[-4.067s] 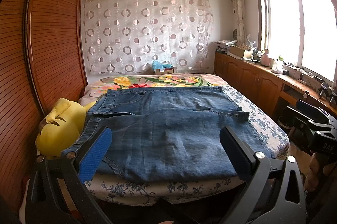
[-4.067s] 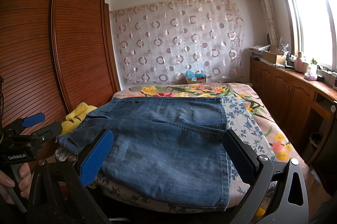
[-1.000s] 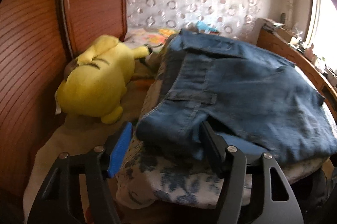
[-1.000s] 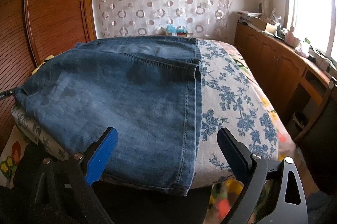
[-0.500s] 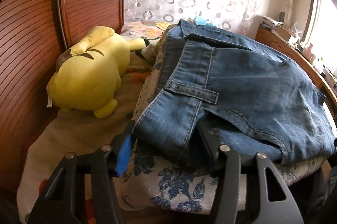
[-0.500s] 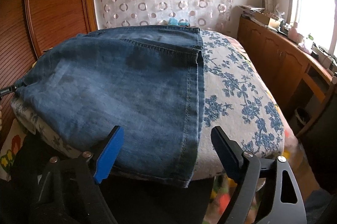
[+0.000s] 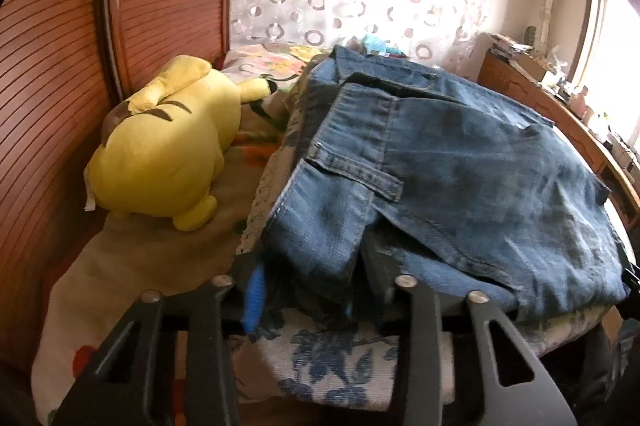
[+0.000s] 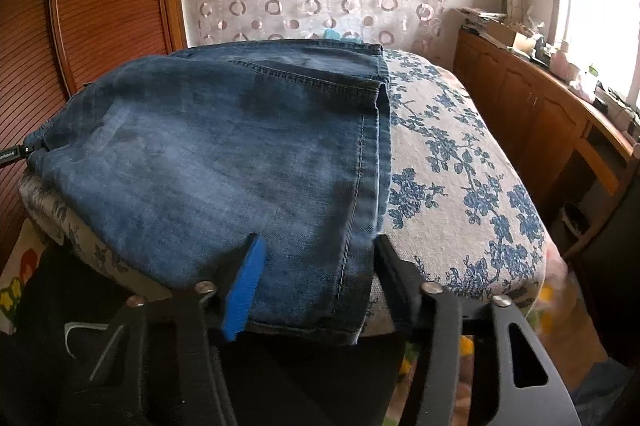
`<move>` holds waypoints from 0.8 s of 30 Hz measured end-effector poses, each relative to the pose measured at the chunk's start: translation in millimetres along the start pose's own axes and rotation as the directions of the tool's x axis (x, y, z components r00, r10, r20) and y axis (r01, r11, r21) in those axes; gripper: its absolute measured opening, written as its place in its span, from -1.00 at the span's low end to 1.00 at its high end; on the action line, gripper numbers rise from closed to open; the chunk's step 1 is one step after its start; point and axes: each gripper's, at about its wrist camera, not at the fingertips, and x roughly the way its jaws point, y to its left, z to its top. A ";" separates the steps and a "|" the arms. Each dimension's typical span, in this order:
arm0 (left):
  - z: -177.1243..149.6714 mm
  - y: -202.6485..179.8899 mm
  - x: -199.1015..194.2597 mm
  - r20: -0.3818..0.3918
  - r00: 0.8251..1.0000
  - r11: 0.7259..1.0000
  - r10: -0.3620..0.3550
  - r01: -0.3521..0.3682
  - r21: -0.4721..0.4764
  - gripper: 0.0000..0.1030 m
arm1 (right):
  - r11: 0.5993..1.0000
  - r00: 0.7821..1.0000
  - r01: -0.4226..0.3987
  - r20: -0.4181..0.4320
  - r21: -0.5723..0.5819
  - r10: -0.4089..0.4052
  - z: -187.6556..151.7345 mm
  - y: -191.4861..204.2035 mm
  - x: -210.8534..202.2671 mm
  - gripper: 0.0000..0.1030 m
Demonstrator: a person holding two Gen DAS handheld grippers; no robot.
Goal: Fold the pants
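Blue denim pants lie folded across the near end of the bed, also in the right wrist view. My left gripper is shut on the pants' near left corner by the waistband. My right gripper has closed in around the near right hem corner; its blue pad and black finger press the denim from both sides. The left gripper's tip shows at the far left edge of the right wrist view.
A yellow plush toy lies left of the pants beside the wooden wardrobe. The blue-flowered bedcover lies bare to the right. A wooden cabinet with clutter runs under the window on the right.
Both grippers have moved in low to the bed's near edge and narrowed from wide open until each clamps a near corner of the pants.
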 end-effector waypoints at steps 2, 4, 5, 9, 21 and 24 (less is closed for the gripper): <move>1.1 -3.5 -2.9 0.009 1.000 1.000 -0.005 0.005 0.010 -0.45 | 1.000 1.000 -0.004 -0.001 -0.012 0.004 1.5 2.5 2.2 -0.32; 3.5 -7.5 -7.5 0.023 1.000 1.000 -0.009 0.009 0.015 -0.55 | 1.000 1.000 -0.007 -0.001 -0.031 0.007 2.4 5.7 2.3 -0.51; 4.5 -9.3 -9.8 0.030 0.999 1.000 -0.010 0.010 0.020 -0.57 | 0.999 1.000 -0.007 0.001 -0.037 0.007 2.4 6.4 2.5 -0.56; 11.6 -16.7 -24.6 0.073 0.997 0.999 -0.024 0.022 0.029 -0.71 | 0.999 1.000 -0.027 -0.005 -0.038 0.026 4.0 4.5 3.5 -0.73; 42.8 -42.2 -65.2 0.196 0.979 0.995 -0.062 0.046 0.087 -0.73 | 0.999 0.993 -0.047 0.108 -0.005 0.047 31.5 -16.2 -23.4 -0.77; 51.1 -45.0 -64.2 0.205 0.977 0.994 -0.063 0.043 0.098 -0.74 | 0.998 0.990 -0.057 0.132 -0.007 0.058 39.3 -18.0 -27.3 -0.77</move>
